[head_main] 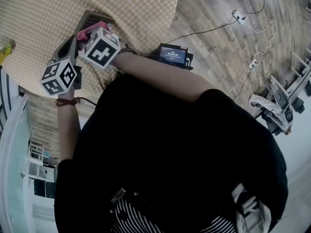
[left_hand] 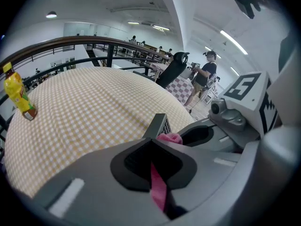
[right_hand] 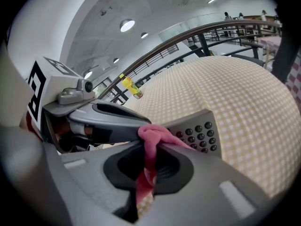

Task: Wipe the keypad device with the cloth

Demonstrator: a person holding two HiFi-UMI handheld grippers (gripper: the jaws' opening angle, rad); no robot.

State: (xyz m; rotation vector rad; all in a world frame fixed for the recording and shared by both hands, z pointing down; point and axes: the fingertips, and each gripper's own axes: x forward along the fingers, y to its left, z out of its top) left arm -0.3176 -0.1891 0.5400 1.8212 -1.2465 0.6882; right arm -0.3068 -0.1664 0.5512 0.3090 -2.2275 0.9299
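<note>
While the right claw [right_hand: 151, 149] pinches cloth [right_hand: 157, 134], a checkered table [right_hand: 244, 93] spreads beyond.

My left gripper [left_hand: 153, 144] hides all but a corner of the keypad device [left_hand: 161, 125]. Left of it, the head view crops the bottle [head_main: 5, 50].

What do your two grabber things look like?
The left gripper and right gripper are grey plastic with dark jaws. Each carries a white cube printed with black square markers. The person wears a black short-sleeved top and a dark wristband.
</note>
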